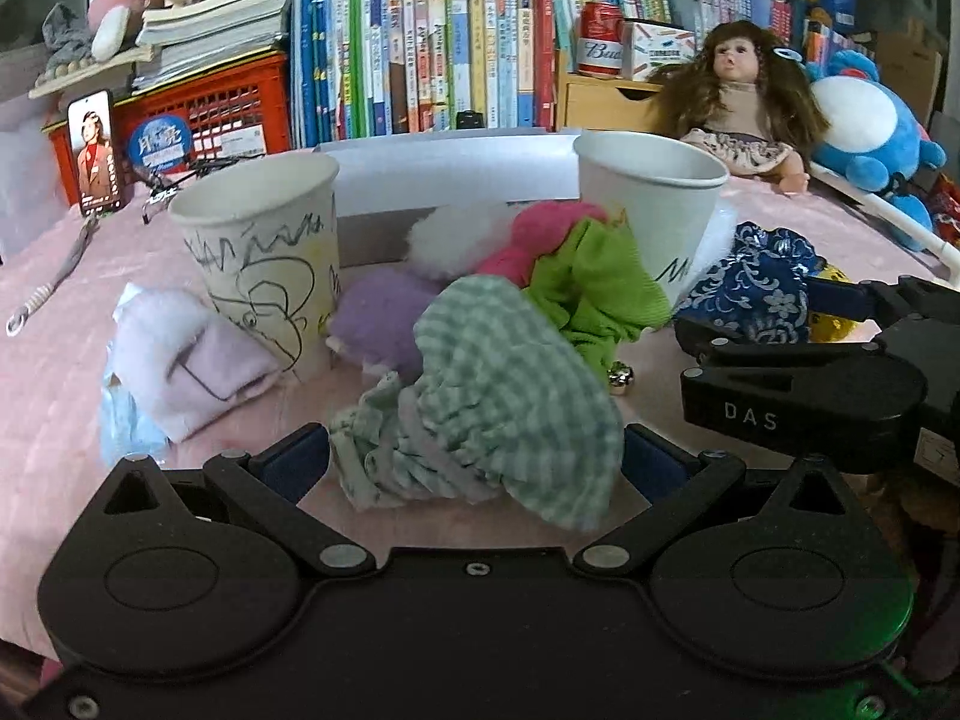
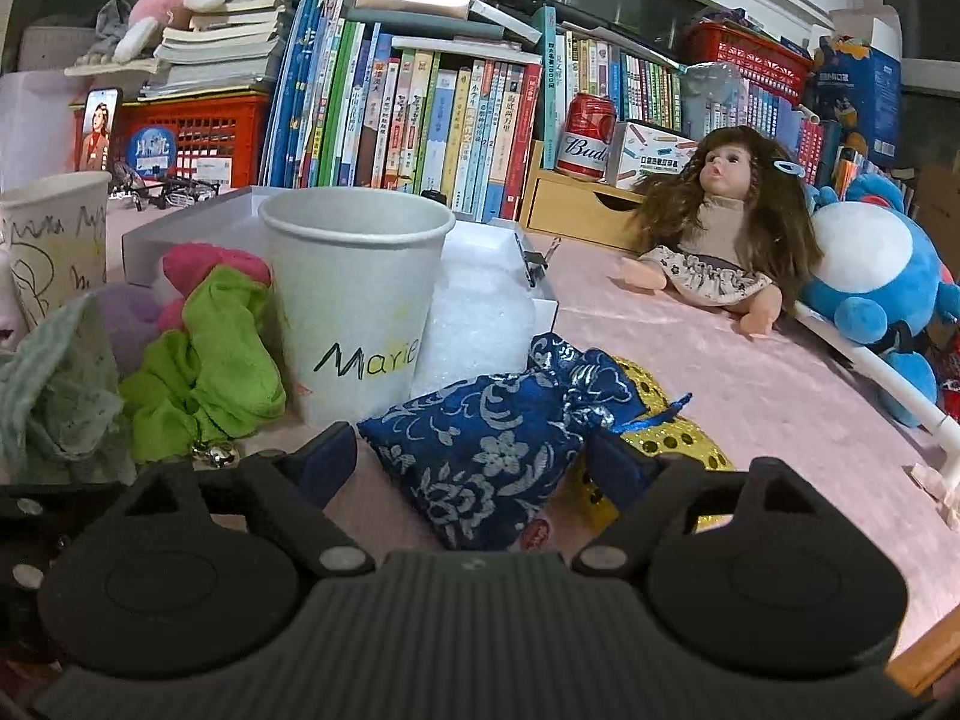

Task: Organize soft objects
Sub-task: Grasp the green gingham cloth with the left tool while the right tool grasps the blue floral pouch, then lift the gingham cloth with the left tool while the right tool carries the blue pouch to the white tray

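A green checked cloth (image 1: pixel 498 396) lies between the open fingers of my left gripper (image 1: pixel 474 462), on the pink tablecloth. Behind it lie a bright green cloth (image 1: pixel 594 288), a pink cloth (image 1: pixel 534 240), a purple plush piece (image 1: pixel 378 318) and white fluff (image 1: pixel 450 234). A pale lilac cloth (image 1: pixel 192 354) lies left of a scribbled paper cup (image 1: pixel 270 252). My right gripper (image 2: pixel 474 456) is open around a blue floral pouch (image 2: pixel 492 438), which lies on a gold sequin piece (image 2: pixel 678 438). A paper cup marked "Marie" (image 2: pixel 354 294) stands just behind it.
A grey open box (image 1: pixel 450 174) stands behind the cups. A doll (image 2: pixel 714 234) and a blue plush toy (image 2: pixel 876 288) sit at the right. Books (image 2: pixel 420 114), a red crate (image 1: pixel 210 114), a phone (image 1: pixel 96 150) and a red can (image 2: pixel 585 135) line the back.
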`<act>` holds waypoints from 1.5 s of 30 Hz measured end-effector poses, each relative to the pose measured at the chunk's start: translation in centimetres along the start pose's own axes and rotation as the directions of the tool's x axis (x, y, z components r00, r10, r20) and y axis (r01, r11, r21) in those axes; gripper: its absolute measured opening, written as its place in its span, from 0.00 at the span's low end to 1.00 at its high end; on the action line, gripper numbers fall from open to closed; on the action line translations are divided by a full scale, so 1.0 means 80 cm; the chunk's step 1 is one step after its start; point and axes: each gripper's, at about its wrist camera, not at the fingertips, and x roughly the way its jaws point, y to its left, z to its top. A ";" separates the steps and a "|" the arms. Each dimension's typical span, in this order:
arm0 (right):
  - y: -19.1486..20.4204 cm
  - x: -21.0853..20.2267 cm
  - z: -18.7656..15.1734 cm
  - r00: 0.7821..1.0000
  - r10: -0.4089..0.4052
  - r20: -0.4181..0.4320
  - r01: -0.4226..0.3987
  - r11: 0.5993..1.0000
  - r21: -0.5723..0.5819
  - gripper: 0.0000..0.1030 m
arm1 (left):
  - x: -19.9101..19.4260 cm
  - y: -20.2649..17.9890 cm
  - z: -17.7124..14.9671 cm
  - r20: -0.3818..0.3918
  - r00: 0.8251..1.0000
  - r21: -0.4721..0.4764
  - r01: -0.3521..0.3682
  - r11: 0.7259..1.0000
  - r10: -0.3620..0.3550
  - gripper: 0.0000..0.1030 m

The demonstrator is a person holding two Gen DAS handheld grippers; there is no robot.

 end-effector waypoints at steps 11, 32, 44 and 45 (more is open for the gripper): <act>0.001 0.006 0.004 1.000 -0.006 -0.011 0.006 1.000 -0.004 0.77 | 0.002 0.006 -0.007 0.025 1.000 -0.057 0.016 0.998 -0.014 0.86; -0.024 -0.036 0.034 0.996 -0.025 0.083 0.017 0.995 0.103 0.54 | -0.067 0.018 0.035 0.129 0.983 -0.015 0.130 0.991 -0.127 0.47; -0.041 -0.047 0.057 0.992 -0.021 0.123 0.006 0.992 0.125 0.54 | -0.078 0.028 0.079 0.173 0.971 0.001 0.168 0.986 -0.165 0.47; -0.042 -0.046 0.058 0.992 -0.019 0.121 0.003 0.992 0.130 0.53 | -0.077 0.028 0.081 0.175 0.970 0.002 0.170 0.985 -0.168 0.47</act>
